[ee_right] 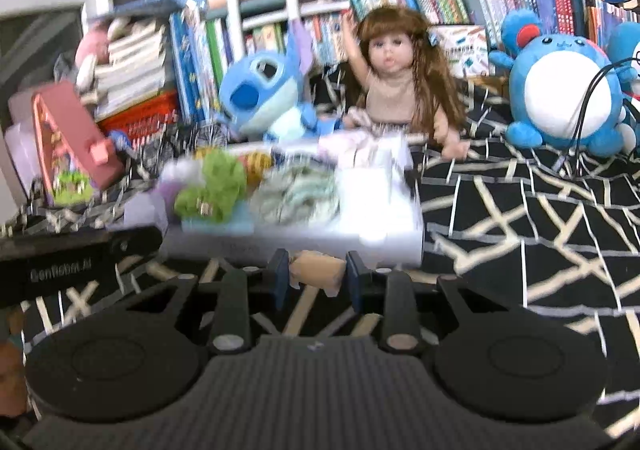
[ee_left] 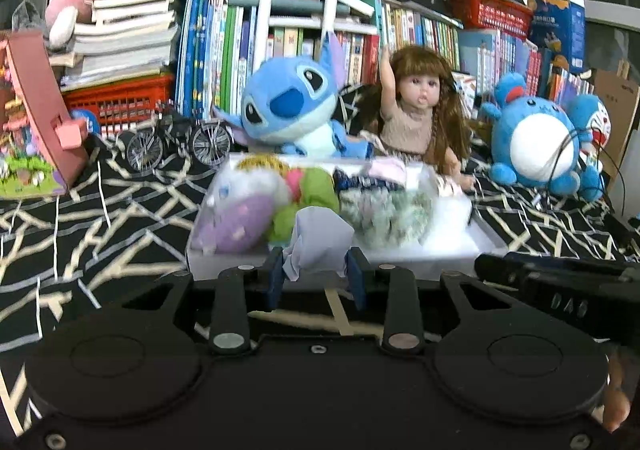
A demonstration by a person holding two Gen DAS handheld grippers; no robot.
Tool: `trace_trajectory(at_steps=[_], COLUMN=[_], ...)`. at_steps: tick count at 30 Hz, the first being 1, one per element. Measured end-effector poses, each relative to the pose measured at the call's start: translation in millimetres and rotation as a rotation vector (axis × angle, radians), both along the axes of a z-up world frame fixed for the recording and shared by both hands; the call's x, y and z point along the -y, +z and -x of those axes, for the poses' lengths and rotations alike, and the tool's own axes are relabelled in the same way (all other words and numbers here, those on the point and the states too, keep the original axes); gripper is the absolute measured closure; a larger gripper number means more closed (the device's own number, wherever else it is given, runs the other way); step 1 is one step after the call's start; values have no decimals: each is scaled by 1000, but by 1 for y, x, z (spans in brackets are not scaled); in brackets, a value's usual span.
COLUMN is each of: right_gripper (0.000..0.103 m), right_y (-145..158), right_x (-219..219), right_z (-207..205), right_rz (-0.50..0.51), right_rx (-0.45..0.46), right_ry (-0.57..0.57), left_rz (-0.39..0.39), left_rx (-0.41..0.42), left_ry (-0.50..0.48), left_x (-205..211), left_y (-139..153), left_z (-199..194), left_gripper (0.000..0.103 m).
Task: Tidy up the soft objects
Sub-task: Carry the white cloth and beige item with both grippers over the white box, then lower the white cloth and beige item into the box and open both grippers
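Left wrist view: left gripper (ee_left: 316, 276) clamped on a crumpled pale cloth (ee_left: 320, 240), held just at the near wall of the white box (ee_left: 432, 256), which is already packed w/ a purple plush (ee_left: 236, 224), green plush (ee_left: 304, 194) & a knit bundle (ee_left: 384, 210). Best bet: lift cloth clear over the rim, aim for the bare white area at right-front, release only once it's inside. Right wrist view (blurry): right gripper (ee_right: 316, 276) clamped on a small tan soft piece (ee_right: 316, 272), near the box front wall (ee_right: 304, 244), not inside yet. Keep the 2 grippers apart so they don't collide over the box.
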State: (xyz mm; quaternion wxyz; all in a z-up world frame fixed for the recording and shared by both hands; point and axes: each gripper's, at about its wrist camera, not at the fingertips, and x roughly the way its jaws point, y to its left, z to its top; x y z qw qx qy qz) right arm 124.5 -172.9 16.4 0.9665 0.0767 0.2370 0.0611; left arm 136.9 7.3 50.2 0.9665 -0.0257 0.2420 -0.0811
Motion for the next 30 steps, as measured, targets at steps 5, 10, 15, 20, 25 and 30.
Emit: trace_trajectory(at_steps=[5, 10, 15, 20, 25, 30], right_gripper=[68, 68, 68, 68, 67, 62], right_y=[19, 31, 30, 17, 4, -6], right_x=[9, 18, 28, 25, 20, 18], right_z=[-23, -53, -82, -91, -97, -99], right_rz=[-54, -107, -182, -185, -181, -184], right_rx=[32, 0, -62, -93, -121, -133], right_ry=[3, 28, 36, 33, 34, 28], left_rz=[3, 35, 62, 33, 6, -2], left_rx=[19, -29, -74, -99, -90, -87], left_ry=[3, -6, 9, 18, 9, -8], left_x=[-3, -8, -10, -4, 4, 11], left_y=[16, 27, 20, 3, -8, -11], left_z=[-23, -60, -86, -95, -97, -92], left_gripper=[71, 71, 71, 71, 70, 56])
